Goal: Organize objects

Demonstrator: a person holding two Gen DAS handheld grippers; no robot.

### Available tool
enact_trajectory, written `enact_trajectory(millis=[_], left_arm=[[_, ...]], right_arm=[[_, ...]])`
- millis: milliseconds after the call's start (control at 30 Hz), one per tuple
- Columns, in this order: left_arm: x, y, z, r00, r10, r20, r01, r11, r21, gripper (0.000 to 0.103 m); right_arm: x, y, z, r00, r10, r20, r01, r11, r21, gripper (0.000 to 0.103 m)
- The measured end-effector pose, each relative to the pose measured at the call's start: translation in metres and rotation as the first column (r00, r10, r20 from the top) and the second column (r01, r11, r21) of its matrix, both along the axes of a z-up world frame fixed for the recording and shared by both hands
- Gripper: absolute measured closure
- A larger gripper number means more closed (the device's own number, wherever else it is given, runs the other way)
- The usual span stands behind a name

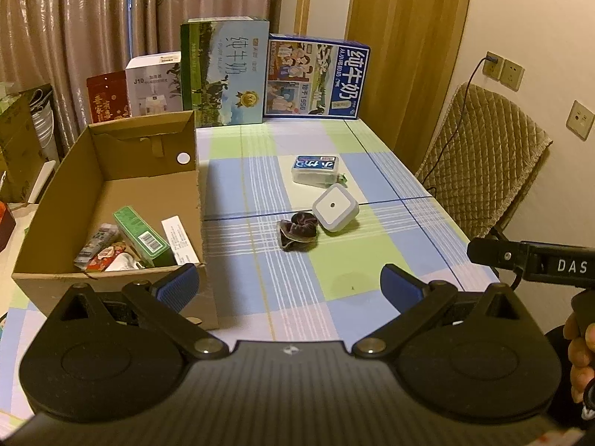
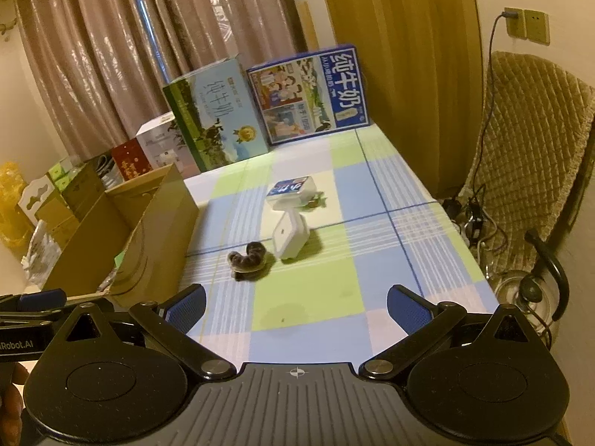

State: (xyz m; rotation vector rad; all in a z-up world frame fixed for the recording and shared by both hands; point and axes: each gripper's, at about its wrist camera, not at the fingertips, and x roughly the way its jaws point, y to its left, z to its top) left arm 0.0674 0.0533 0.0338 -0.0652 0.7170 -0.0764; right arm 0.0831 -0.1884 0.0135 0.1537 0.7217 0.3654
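Observation:
On the checked tablecloth lie a dark velvet scrunchie [image 1: 297,231] [image 2: 249,260], a white square device [image 1: 335,207] [image 2: 290,236] and a clear box with a blue label [image 1: 315,169] [image 2: 292,190], with something small and green [image 1: 342,178] beside it. An open cardboard box [image 1: 111,193] [image 2: 148,223] at the left holds a green carton [image 1: 143,236], packets and a white leaflet. My left gripper [image 1: 290,282] is open over the table's near part, short of the scrunchie. My right gripper [image 2: 295,306] is open too, nothing between its fingers.
Two milk cartons [image 1: 225,70] [image 1: 316,80], a white box [image 1: 154,83] and a red box [image 1: 108,96] stand along the back. A chair with a quilted cover [image 1: 479,171] [image 2: 531,148] sits at the table's right edge, cables beside it. Curtains hang behind.

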Motion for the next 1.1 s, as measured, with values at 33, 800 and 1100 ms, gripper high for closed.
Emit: enact_trajectory(millis=[33,800,1100], left_arm=[[0.001,-0.001,-0.001,1.0,-0.003,-0.002,0.003,1.0,-0.001,0.001],[0.032,-0.016,-0.03,0.999,-0.032,-0.034,0.032,0.999,0.002,0.001],[0.061,-0.036,-0.06,0.999,-0.046,-0.027,0.047,0.998,0.034,0.001]], right_arm=[[0.0,-0.001,0.0,1.0,-0.003,0.0,0.003,1.0,0.0,0.002],[0.024,-0.002,-0.014,1.0,0.01,0.025,-0.009,0.998,-0.063,0.002],[0.06,0.008,-0.026,0.995,0.073,0.072,-0.062,0.988,-0.142,0.002]])
